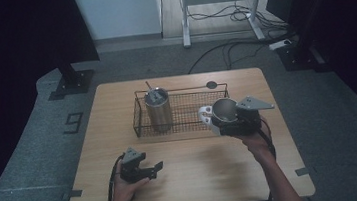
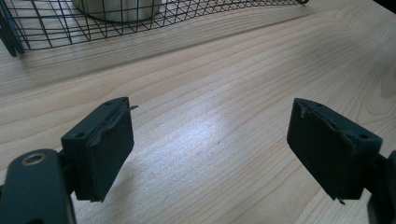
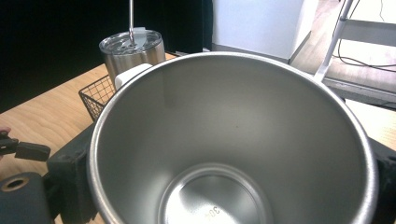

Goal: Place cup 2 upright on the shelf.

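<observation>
An open steel cup (image 1: 224, 108) with a white handle (image 1: 205, 115) is held over the right end of the black wire basket (image 1: 189, 128), tilted toward the camera. My right gripper (image 1: 223, 121) is shut on it, one jaw on each side of its wall. In the right gripper view the cup's bare inside (image 3: 233, 140) looms close. A lidded steel tumbler (image 1: 158, 108) with a straw stands upright in the basket's left end, and appears in the right gripper view as the tumbler (image 3: 133, 49). My left gripper (image 1: 156, 169) rests low over the front of the table, open, with only bare wood between its pads (image 2: 105, 149).
The wooden table (image 1: 195, 179) has a small black round disc (image 1: 211, 84) at its back edge. The basket's front wall (image 2: 70, 28) lies just beyond the left gripper. Dark stands, a desk frame and cables occupy the floor behind.
</observation>
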Motion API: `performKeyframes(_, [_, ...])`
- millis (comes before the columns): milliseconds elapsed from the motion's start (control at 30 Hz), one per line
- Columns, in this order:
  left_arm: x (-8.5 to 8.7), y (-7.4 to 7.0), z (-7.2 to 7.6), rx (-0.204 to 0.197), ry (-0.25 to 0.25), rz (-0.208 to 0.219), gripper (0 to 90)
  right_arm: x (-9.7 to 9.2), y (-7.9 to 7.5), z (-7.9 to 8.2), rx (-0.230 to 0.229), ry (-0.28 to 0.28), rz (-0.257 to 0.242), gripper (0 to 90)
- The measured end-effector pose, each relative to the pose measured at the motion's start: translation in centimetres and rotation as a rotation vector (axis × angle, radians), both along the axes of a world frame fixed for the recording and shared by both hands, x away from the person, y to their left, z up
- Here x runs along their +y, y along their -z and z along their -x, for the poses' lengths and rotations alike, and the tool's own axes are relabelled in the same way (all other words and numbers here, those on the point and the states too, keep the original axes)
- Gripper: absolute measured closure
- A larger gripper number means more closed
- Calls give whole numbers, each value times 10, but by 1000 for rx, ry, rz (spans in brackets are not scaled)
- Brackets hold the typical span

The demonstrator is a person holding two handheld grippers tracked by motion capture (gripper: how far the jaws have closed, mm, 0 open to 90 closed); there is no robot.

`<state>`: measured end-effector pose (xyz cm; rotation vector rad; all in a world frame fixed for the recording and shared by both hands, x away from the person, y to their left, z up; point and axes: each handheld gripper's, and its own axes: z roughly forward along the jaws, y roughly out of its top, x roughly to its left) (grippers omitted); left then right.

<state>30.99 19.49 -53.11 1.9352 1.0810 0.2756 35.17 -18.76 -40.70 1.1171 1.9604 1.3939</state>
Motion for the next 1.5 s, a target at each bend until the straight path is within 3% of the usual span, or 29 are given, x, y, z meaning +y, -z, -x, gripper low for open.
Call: performKeyframes(1500, [2,-2,0,-2,-4,8,151,13,-12,-33,9,7,17,64])
